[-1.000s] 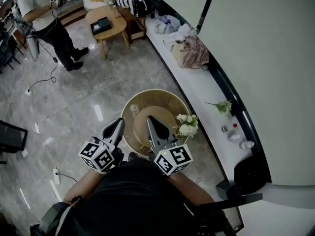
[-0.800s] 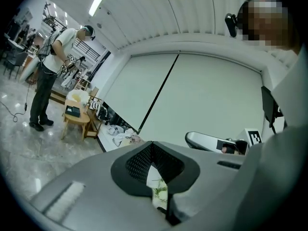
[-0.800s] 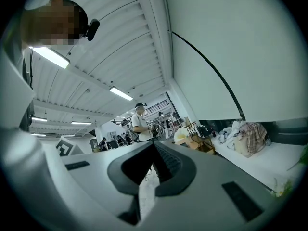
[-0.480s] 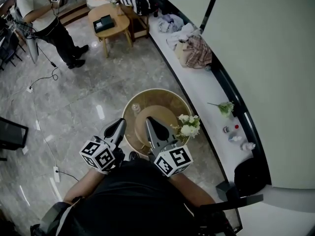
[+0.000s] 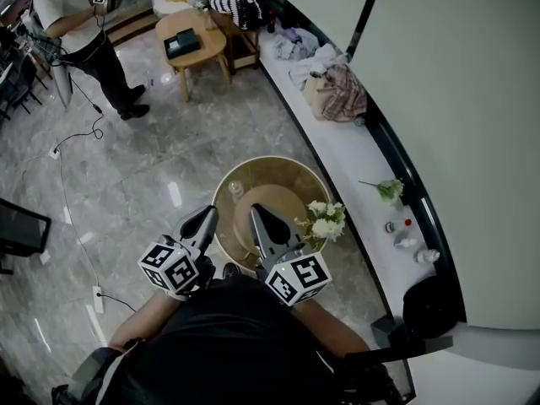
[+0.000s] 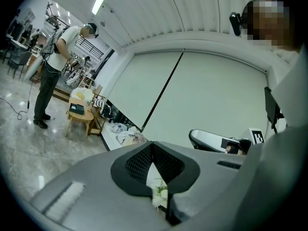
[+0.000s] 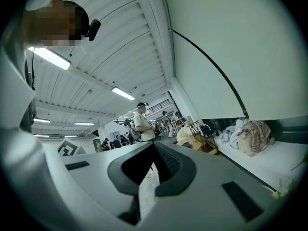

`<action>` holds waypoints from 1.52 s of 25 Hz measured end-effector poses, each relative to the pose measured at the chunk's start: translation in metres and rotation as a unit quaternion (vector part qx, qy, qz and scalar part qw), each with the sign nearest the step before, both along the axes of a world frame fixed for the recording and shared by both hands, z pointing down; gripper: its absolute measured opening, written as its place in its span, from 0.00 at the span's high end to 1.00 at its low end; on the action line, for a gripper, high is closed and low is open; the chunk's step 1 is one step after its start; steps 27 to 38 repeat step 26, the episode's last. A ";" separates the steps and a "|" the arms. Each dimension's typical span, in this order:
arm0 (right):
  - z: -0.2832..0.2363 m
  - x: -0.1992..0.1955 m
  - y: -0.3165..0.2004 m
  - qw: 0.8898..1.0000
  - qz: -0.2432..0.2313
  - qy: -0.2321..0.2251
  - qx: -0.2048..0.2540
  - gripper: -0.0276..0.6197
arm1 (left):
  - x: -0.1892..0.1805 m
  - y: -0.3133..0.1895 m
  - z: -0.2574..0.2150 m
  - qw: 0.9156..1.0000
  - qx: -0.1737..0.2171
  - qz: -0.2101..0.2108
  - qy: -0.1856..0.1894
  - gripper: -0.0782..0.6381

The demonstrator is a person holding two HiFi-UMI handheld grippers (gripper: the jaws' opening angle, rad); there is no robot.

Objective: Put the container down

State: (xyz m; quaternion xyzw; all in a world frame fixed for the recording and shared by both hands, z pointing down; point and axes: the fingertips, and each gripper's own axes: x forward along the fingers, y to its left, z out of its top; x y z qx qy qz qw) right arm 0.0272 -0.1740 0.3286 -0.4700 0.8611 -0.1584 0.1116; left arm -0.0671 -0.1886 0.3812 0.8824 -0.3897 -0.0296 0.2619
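A small clear container (image 5: 234, 189) stands upright on the round wooden table (image 5: 278, 164), near its far left rim. A white flower bunch (image 5: 325, 220) sits at the table's right side. In the head view my left gripper (image 5: 205, 216) is over the table's near left edge, short of the container and apart from it. My right gripper (image 5: 256, 212) is over the table's middle. Both are shut with nothing between the jaws. In the left gripper view the left gripper (image 6: 152, 144) has its tips together. The right gripper (image 7: 154, 145) looks the same in its own view.
A person (image 5: 80, 32) stands at the far left beside a small wooden table (image 5: 192, 45). A white ledge (image 5: 354, 154) along the curved wall carries clothes (image 5: 337, 91), a flower sprig (image 5: 386, 188) and small bottles (image 5: 405, 233). Cables (image 5: 63, 163) cross the marble floor.
The head camera's picture has drifted slightly downward; both grippers stay shut in the same place over the table.
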 end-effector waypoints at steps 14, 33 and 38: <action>0.005 0.012 -0.005 1.000 -0.005 -0.015 -0.007 0.95 | 0.010 -0.005 0.007 1.000 -0.012 -0.006 -0.004 0.88; 0.020 0.028 -0.012 0.999 -0.015 -0.027 -0.024 0.95 | 0.029 -0.010 0.019 1.000 -0.027 -0.011 -0.010 0.88; 0.020 0.028 -0.012 0.999 -0.015 -0.027 -0.024 0.95 | 0.029 -0.010 0.019 1.000 -0.027 -0.011 -0.010 0.88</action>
